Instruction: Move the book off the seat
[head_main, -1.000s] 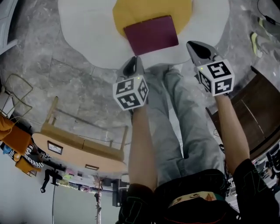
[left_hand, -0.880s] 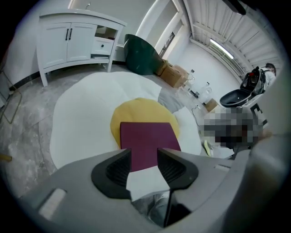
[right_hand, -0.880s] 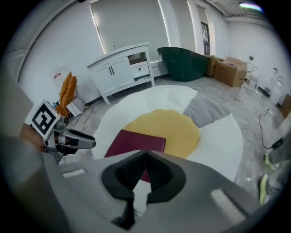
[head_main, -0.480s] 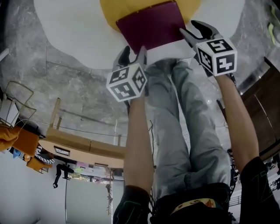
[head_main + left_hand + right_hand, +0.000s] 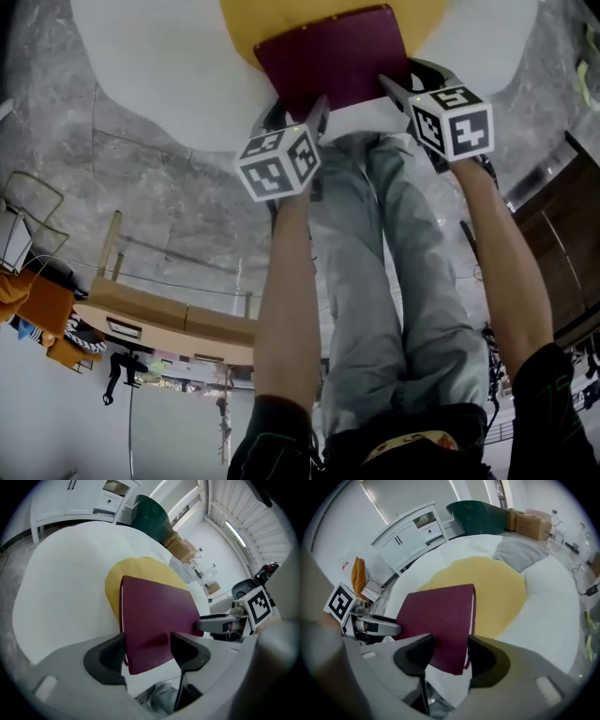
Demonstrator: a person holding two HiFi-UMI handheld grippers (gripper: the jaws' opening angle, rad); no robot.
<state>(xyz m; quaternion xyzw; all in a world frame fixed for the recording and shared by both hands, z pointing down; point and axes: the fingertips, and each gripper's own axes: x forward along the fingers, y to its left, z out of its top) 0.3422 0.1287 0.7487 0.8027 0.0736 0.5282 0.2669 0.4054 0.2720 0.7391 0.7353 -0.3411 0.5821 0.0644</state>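
A dark red book [image 5: 333, 56] lies flat on a yellow cushion [image 5: 427, 17] on the round white seat [image 5: 159, 75]. My left gripper [image 5: 295, 111] is at the book's near left corner. Its jaws are opening, with that corner [image 5: 145, 653] between them and the pads not pressing on it. My right gripper [image 5: 417, 80] is at the near right corner, jaws also opening around the book's edge [image 5: 457, 660] without gripping it. Each gripper shows in the other's view: the right gripper [image 5: 220, 623] and the left gripper [image 5: 375, 625].
The person's grey-trousered legs [image 5: 403, 281] stand against the seat's front edge. A wooden bench [image 5: 169, 314] is on the stone floor at left, dark wooden furniture [image 5: 562, 244] at right. Beyond the seat are a white cabinet [image 5: 412, 534], a green tub [image 5: 478, 515] and cardboard boxes [image 5: 532, 520].
Both grippers have moved forward from in front of the seat to the book's near corners. Their jaws went from shut to open.
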